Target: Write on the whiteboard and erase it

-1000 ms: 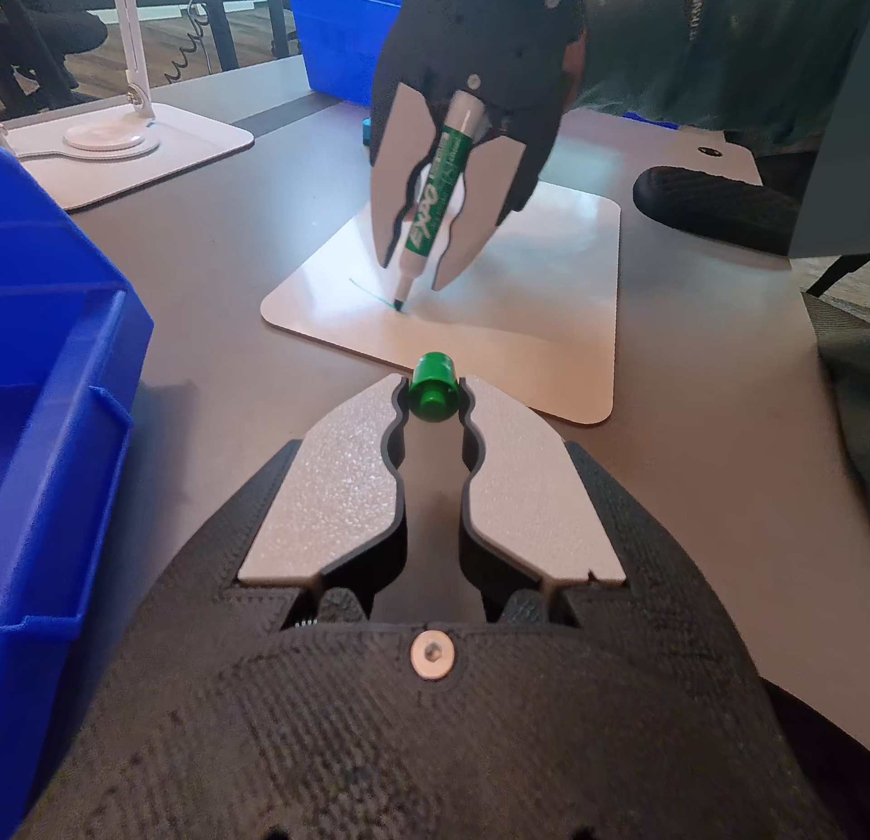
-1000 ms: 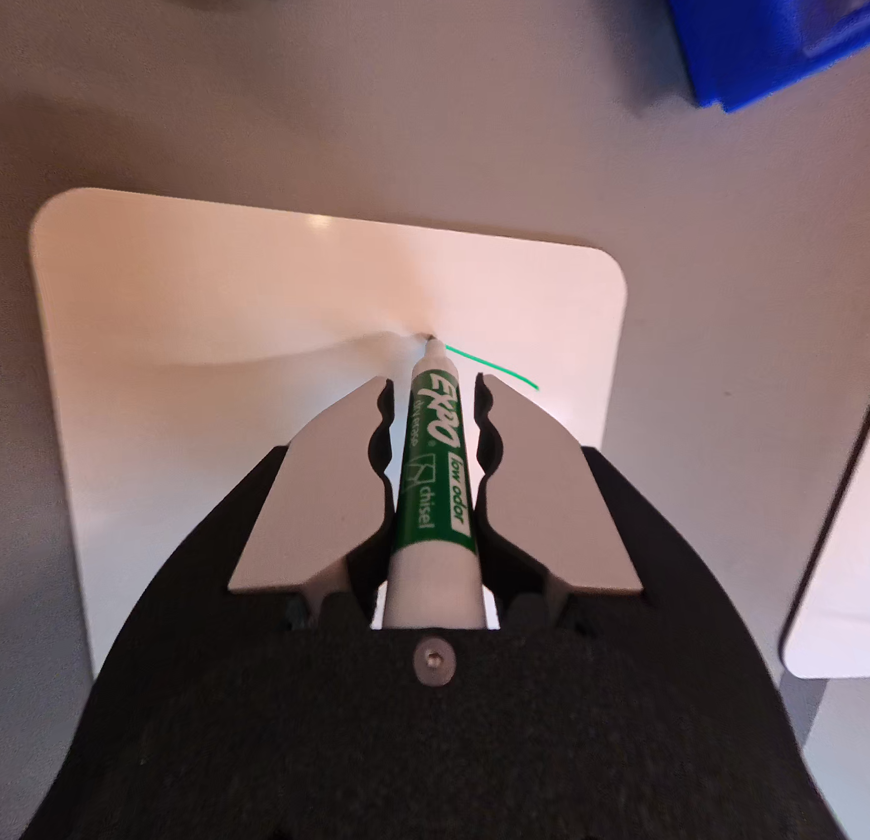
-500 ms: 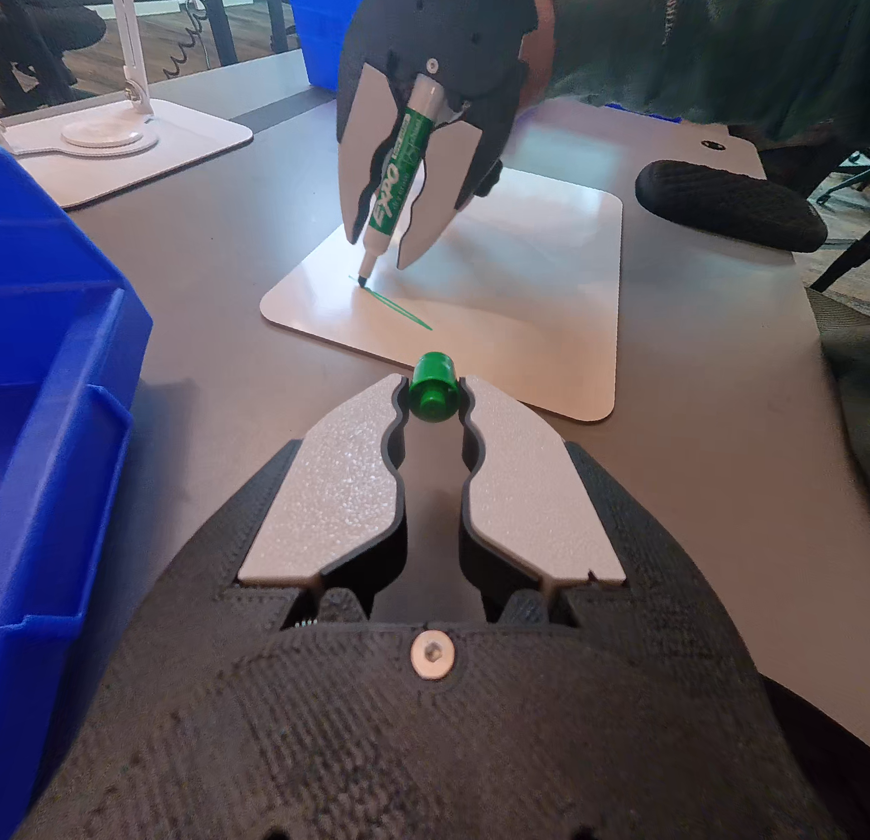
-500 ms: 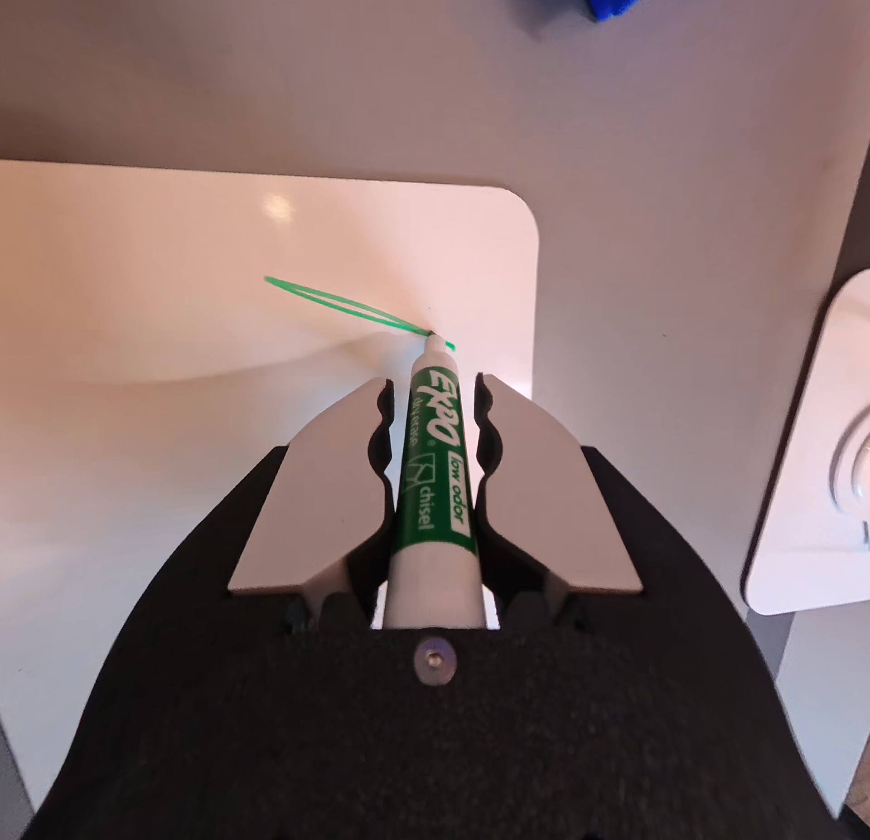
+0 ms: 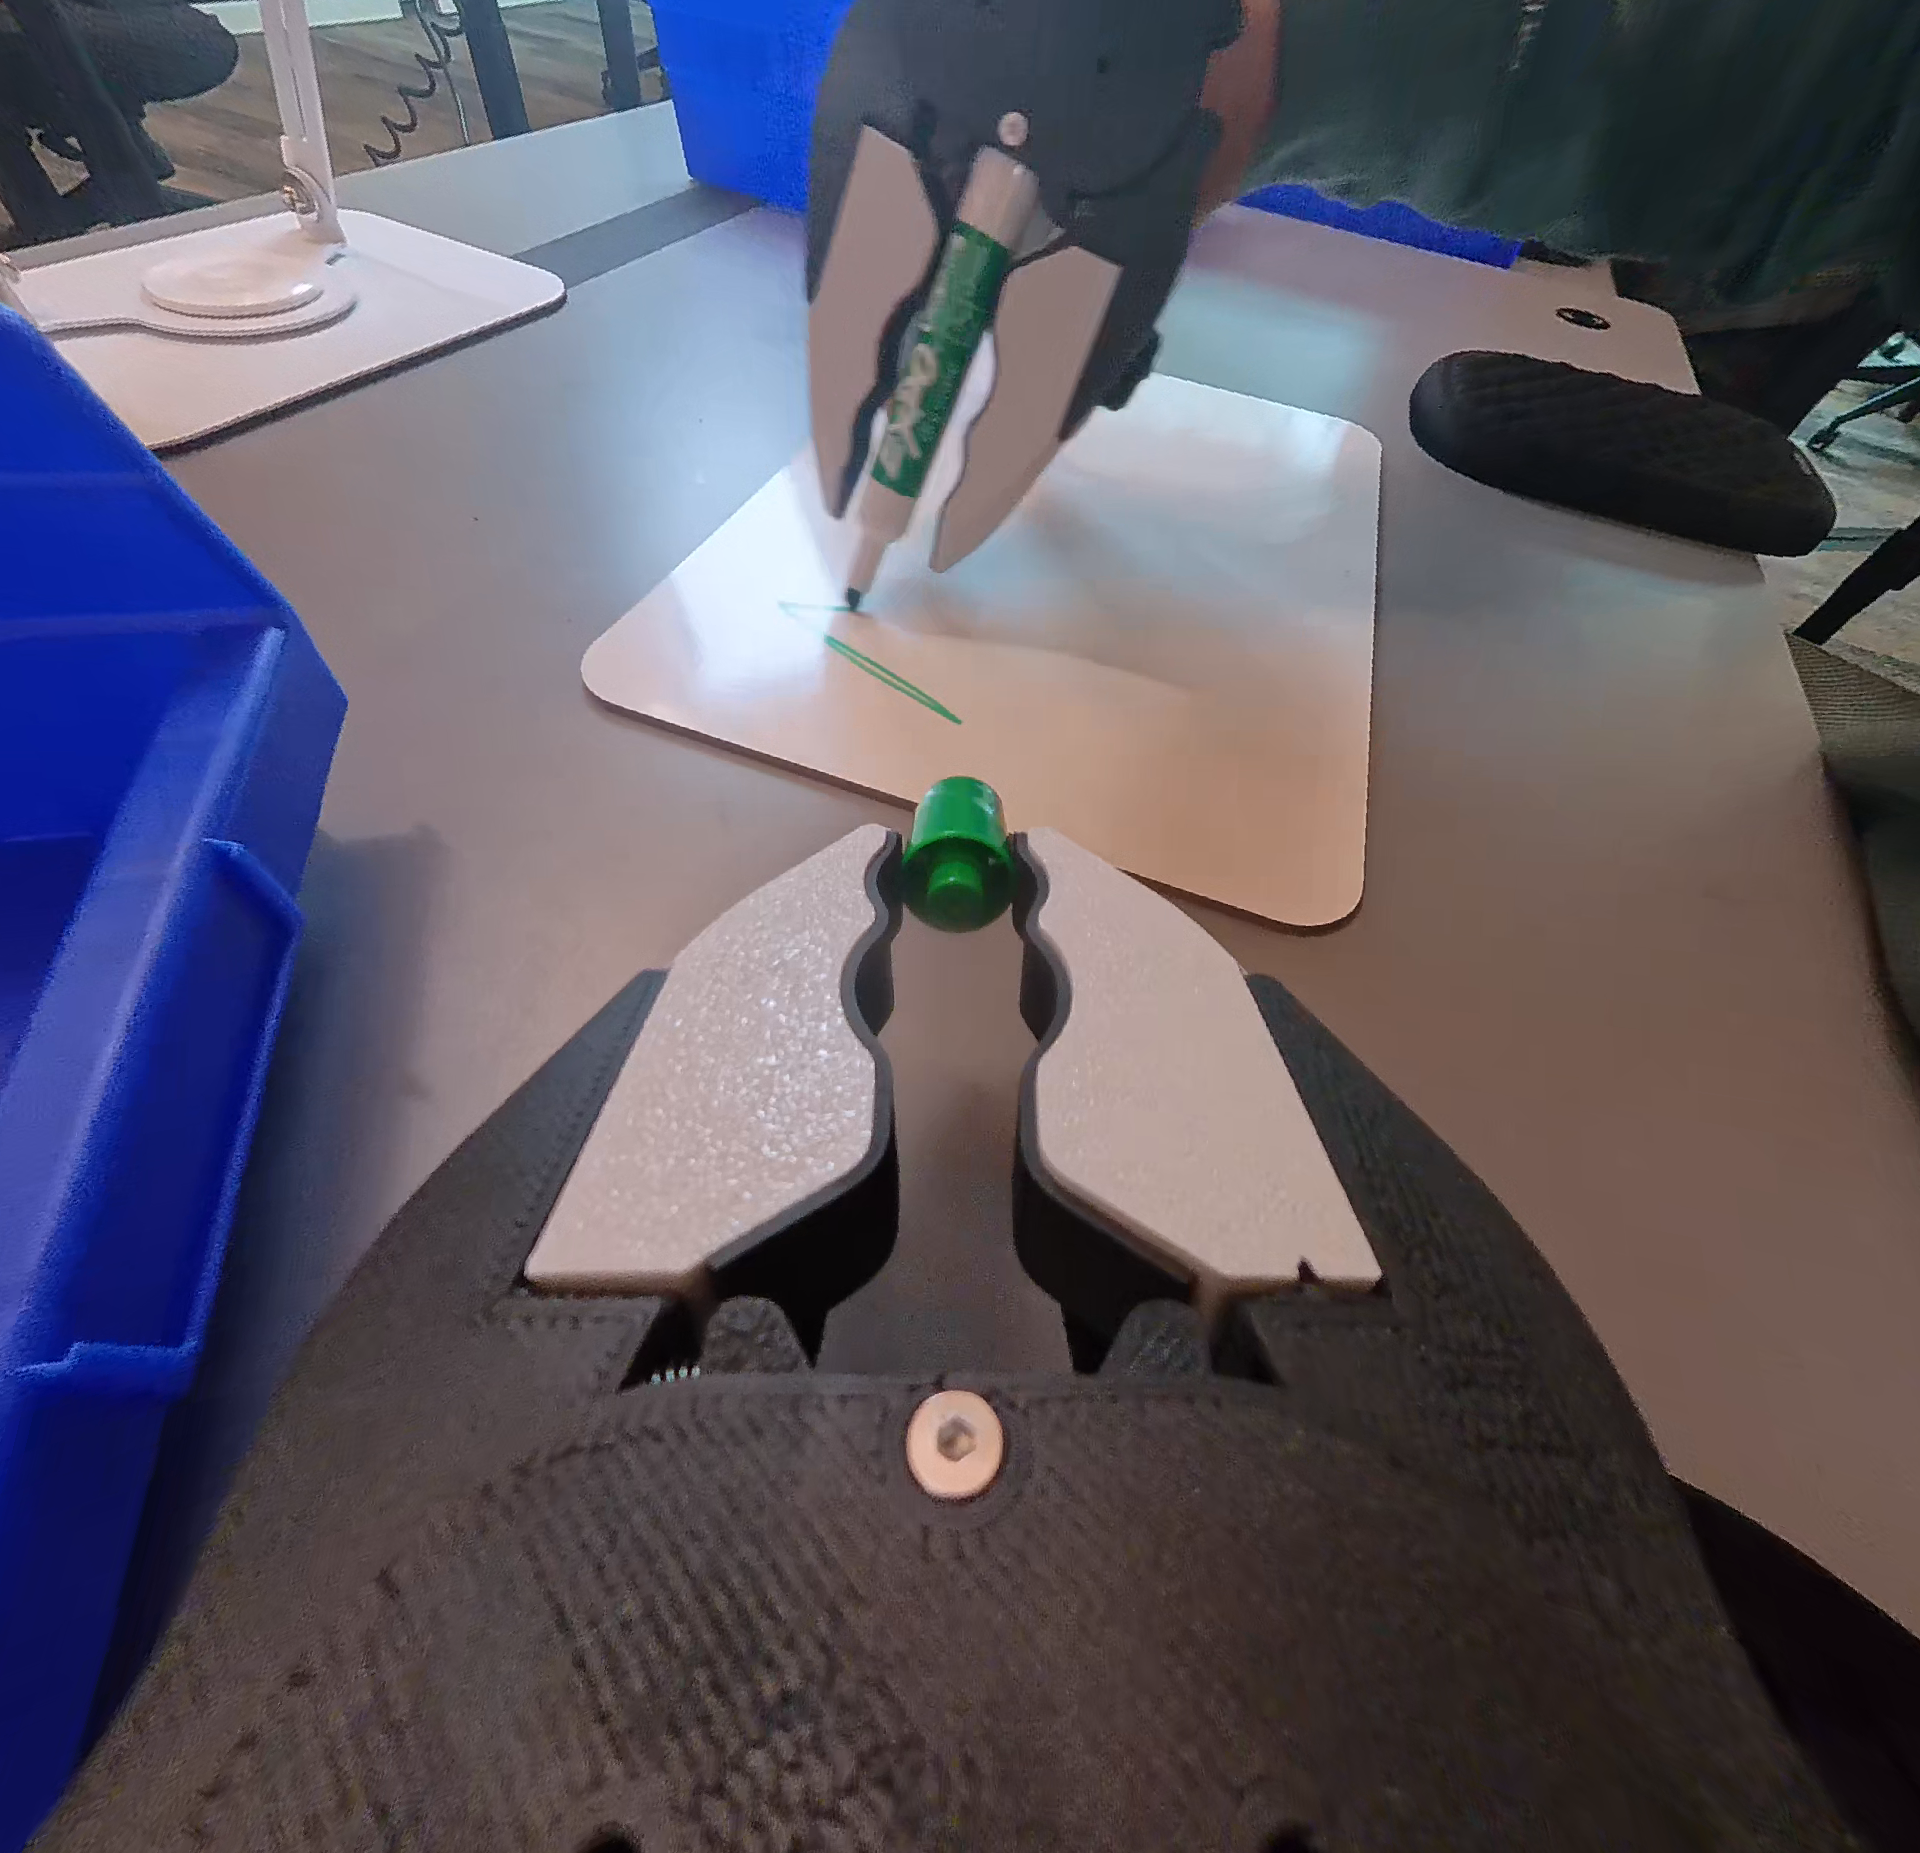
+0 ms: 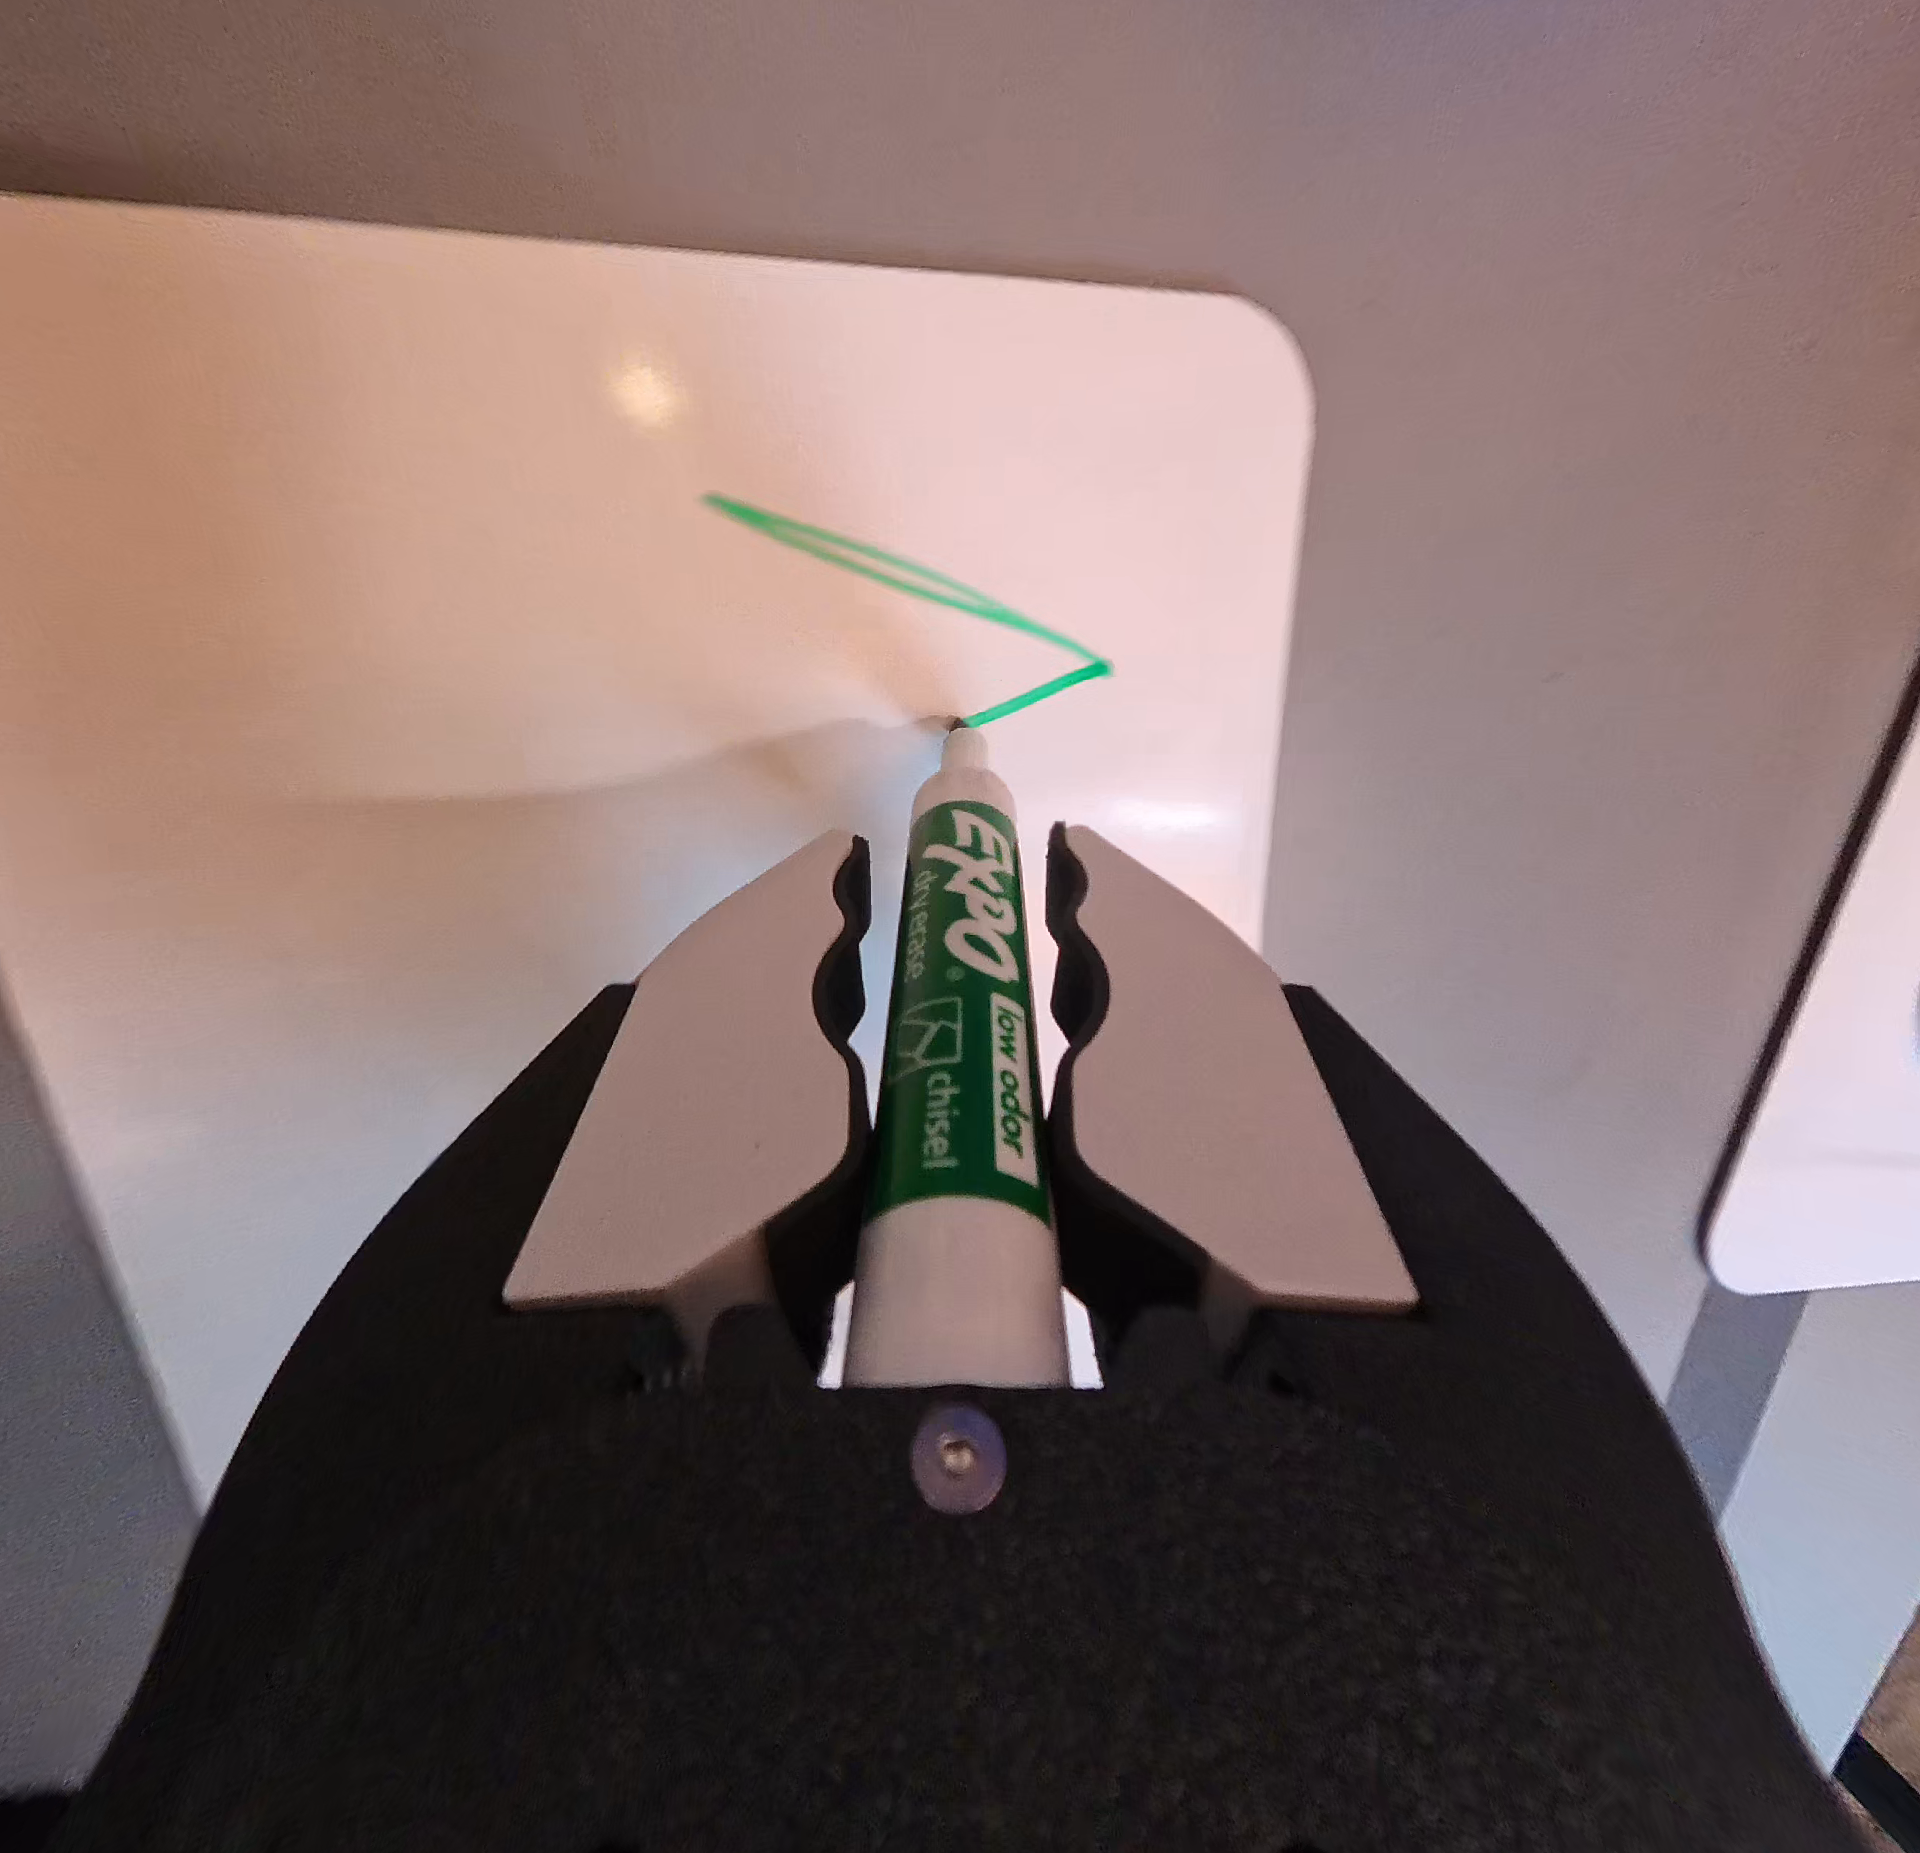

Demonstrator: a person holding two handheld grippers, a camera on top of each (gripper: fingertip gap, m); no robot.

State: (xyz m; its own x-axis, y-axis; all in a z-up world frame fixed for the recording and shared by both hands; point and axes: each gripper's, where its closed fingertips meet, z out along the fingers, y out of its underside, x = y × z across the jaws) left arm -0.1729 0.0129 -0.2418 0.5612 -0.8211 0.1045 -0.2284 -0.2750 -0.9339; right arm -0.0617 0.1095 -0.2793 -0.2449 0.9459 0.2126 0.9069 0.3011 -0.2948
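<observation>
right gripper (image 6: 954,847) clamps the green-labelled white marker (image 6: 961,1024), its axis running up-frame, tip touching the glossy white whiteboard (image 6: 364,556) at centre; left gripper (image 5: 954,847) pinches the green cap (image 5: 954,858).

Printed wording on the green marker (image 6: 961,1034); not transcribed.

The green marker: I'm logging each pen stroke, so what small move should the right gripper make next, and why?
Probably keep the tip down and draw it a little further across the whiteboard. The right gripper has its jaws clamped on the green marker, whose tip touches the board at the end of a short green zigzag; most of the board is bare, so writing looks unfinished.
</observation>
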